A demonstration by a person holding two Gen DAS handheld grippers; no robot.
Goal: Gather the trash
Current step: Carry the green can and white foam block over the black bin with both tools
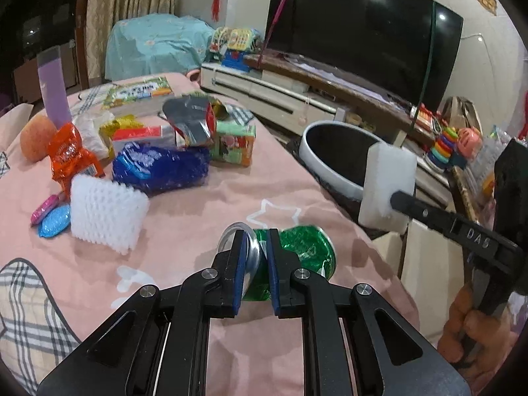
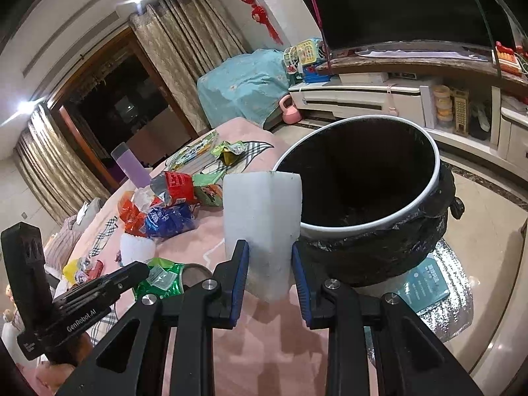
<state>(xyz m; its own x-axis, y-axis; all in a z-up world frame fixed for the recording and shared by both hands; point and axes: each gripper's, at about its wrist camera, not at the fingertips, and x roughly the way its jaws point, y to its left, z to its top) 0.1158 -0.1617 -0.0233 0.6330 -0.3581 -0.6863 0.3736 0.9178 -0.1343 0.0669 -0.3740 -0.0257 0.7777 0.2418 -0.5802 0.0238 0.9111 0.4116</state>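
A crushed green can (image 1: pixel 297 257) is being clamped by its silver end between the blue pads of the left tongs (image 1: pixel 256 264), above the pink cloth of the table (image 1: pixel 204 204). A white foam block (image 2: pixel 262 227) is being held upright in the right tongs (image 2: pixel 270 275), just beside the white rim of the black-lined bin (image 2: pixel 373 198). Farther back on the table, 1 white foam net (image 1: pixel 107 213), a blue wrapper (image 1: pixel 161 170) and an orange wrapper (image 1: pixel 71 158) are lying close together.

Green crushed can (image 1: pixel 307 254), white foam block (image 2: pixel 262 227), pink star-patterned cloth (image 1: pixel 204 211).
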